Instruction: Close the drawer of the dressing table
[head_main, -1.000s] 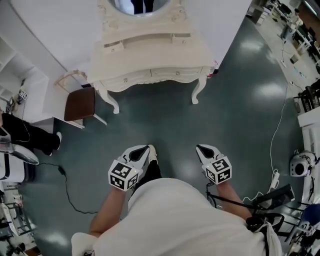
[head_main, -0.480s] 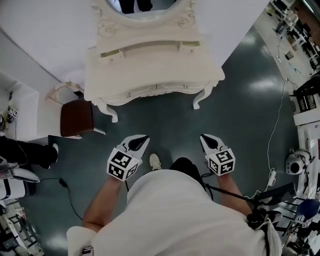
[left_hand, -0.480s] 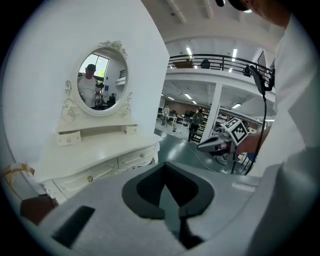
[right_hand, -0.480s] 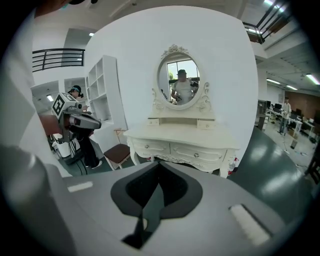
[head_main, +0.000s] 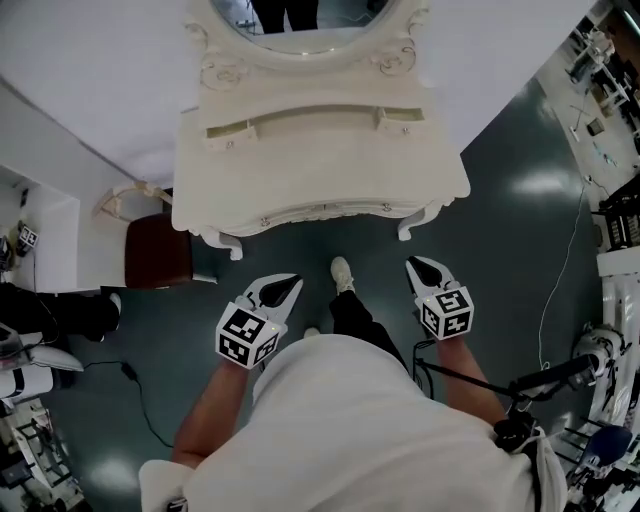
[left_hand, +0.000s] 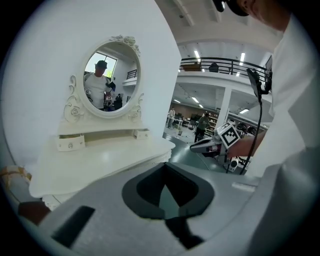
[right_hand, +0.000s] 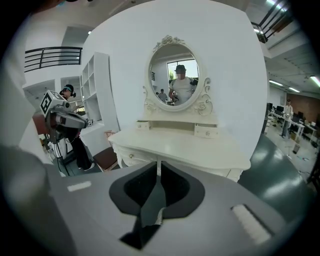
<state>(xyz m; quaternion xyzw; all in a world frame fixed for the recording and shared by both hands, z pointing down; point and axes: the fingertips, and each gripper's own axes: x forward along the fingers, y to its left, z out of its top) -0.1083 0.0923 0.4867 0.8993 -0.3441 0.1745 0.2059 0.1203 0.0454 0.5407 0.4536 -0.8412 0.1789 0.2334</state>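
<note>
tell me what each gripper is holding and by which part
Nothing is held. The left gripper has its jaws together and empty. The right gripper has its jaws opening, with nothing between them.

1. Bright, even light from white ceiling strip lamps (left_hand: 197, 53); soft shadow under the cream carved dressing table (head_main: 320, 160).
2. Pale glare patches on the glossy dark-green floor (head_main: 540, 185).
3. Gripper views bulge, corners black.

Left gripper (left_hand: 164, 166) is pointing toward the right end of the white dressing table (left_hand: 105, 160), its jaws meeting at the tips and gripping nothing. An oval mirror (left_hand: 111, 75) is standing at the table's back, reflecting a person (left_hand: 96, 87). Two small drawers (left_hand: 70, 143) are sitting below the mirror, one at each end.
</note>
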